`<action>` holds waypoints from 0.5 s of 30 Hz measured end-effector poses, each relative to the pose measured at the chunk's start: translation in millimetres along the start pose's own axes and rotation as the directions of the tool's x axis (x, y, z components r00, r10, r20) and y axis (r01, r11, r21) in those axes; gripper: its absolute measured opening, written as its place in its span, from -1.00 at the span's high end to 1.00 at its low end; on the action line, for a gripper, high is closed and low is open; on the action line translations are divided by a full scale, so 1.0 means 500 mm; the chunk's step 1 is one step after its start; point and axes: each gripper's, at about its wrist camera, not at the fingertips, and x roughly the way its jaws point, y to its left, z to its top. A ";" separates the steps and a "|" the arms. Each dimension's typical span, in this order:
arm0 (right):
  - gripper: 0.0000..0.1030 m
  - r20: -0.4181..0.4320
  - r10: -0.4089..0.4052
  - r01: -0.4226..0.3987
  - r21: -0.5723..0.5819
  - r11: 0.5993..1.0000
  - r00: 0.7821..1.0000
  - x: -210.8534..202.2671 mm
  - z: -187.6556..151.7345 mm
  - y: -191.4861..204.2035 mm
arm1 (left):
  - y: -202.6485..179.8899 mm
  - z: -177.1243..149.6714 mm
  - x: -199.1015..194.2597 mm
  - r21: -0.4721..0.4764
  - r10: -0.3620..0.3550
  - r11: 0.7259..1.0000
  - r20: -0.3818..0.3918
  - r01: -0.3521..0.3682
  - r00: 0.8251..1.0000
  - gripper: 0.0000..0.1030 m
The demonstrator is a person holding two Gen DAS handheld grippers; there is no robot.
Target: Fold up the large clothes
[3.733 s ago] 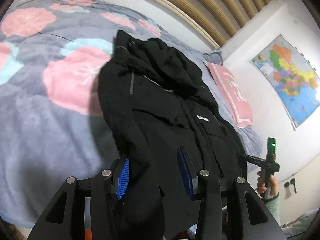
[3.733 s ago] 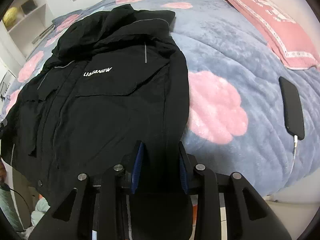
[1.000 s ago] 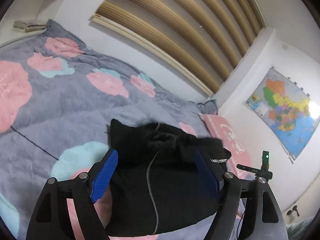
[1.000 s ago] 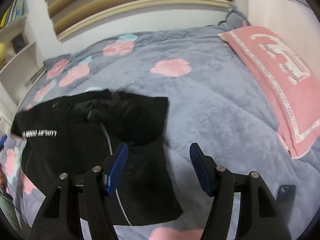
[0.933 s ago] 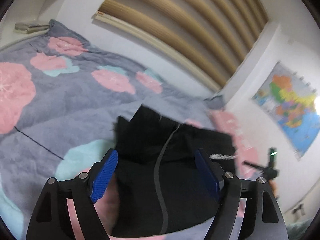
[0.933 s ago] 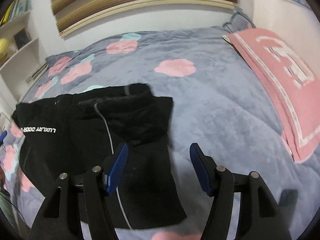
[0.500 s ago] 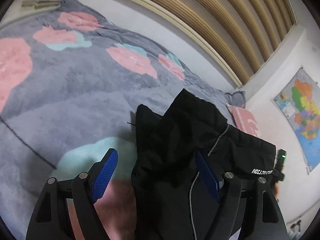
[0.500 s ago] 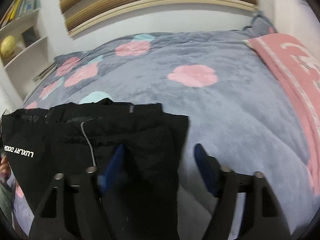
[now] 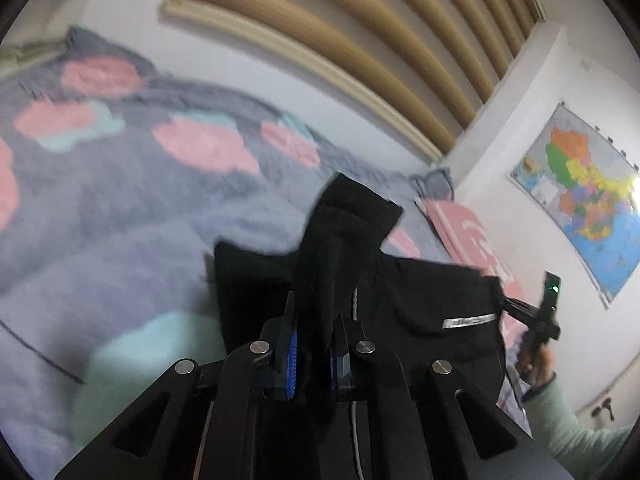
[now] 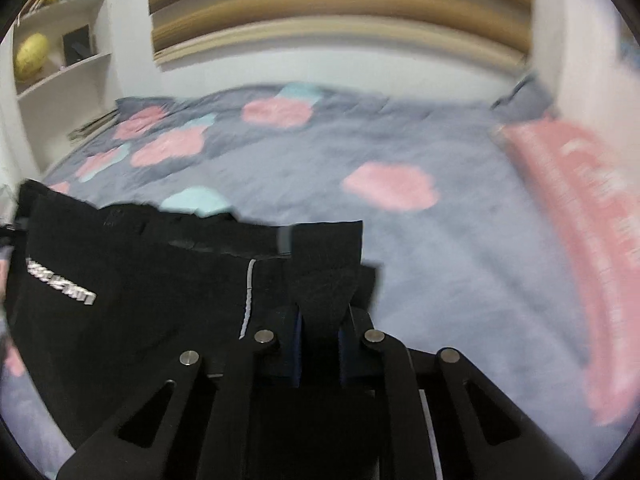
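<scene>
A black jacket (image 9: pixel 424 304) with a small silver logo lies partly folded on a grey bedspread with pink flowers (image 9: pixel 132 208). My left gripper (image 9: pixel 314 354) is shut on a bunched fold of the jacket, which stands up between its blue pads. My right gripper (image 10: pixel 320 350) is shut on another edge of the jacket (image 10: pixel 132 292), lifted off the bed. The right gripper also shows in the left wrist view (image 9: pixel 540 320), held at the jacket's far right edge. Both views are blurred by motion.
A pink pillow (image 10: pixel 580 248) lies along the bed's right side. A white shelf unit (image 10: pixel 60 60) stands at the left with a yellow ball. A map (image 9: pixel 584 208) hangs on the right wall. A slatted headboard (image 9: pixel 340 40) runs behind the bed.
Both grippers were open over the folded jacket half a second ago. Now both have shut on its edges and the cloth is raised.
</scene>
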 end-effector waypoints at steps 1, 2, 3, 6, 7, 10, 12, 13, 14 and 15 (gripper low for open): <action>0.73 0.020 -0.022 0.022 0.009 1.000 1.000 -0.015 0.018 -0.003 | -0.006 0.011 -0.016 -0.006 -0.001 1.000 0.024 0.001 1.000 0.79; 0.74 0.050 -0.046 0.045 0.020 0.999 0.998 -0.033 0.044 -0.005 | -0.016 0.028 -0.033 -0.010 0.015 1.000 0.057 -0.015 0.998 0.79; 0.74 0.066 -0.059 0.058 0.023 0.998 0.996 -0.043 0.062 -0.004 | -0.026 0.046 -0.043 -0.015 0.036 0.999 0.086 -0.035 0.996 0.79; 0.74 0.109 -0.146 0.143 0.030 0.989 0.983 -0.045 0.135 0.013 | -0.049 0.095 -0.042 -0.023 0.110 0.994 0.144 -0.108 0.983 0.79; 0.74 0.110 -0.165 0.161 0.045 0.986 0.980 -0.030 0.161 0.017 | -0.055 0.109 -0.034 -0.024 0.135 0.991 0.153 -0.133 0.979 0.79; 0.74 0.059 -0.211 0.206 0.078 0.975 0.976 0.047 0.205 0.020 | -0.052 0.146 0.011 -0.040 0.205 0.979 0.157 -0.201 0.966 0.79; 0.74 0.003 -0.231 0.230 0.078 0.970 0.973 0.108 0.212 0.022 | -0.033 0.157 0.059 -0.049 0.258 0.966 0.129 -0.254 0.958 0.79; 0.74 -0.041 -0.233 0.236 0.083 0.968 0.972 0.151 0.207 0.021 | -0.022 0.156 0.085 -0.055 0.282 0.959 0.110 -0.278 0.953 0.79; 0.74 -0.083 -0.233 0.240 0.085 0.967 0.969 0.193 0.198 0.018 | -0.006 0.154 0.114 -0.067 0.308 0.951 0.083 -0.303 0.948 0.79; 0.74 -0.108 -0.235 0.244 0.082 0.966 0.966 0.219 0.192 0.017 | 0.011 0.148 0.136 -0.081 0.326 0.944 0.060 -0.321 0.943 0.79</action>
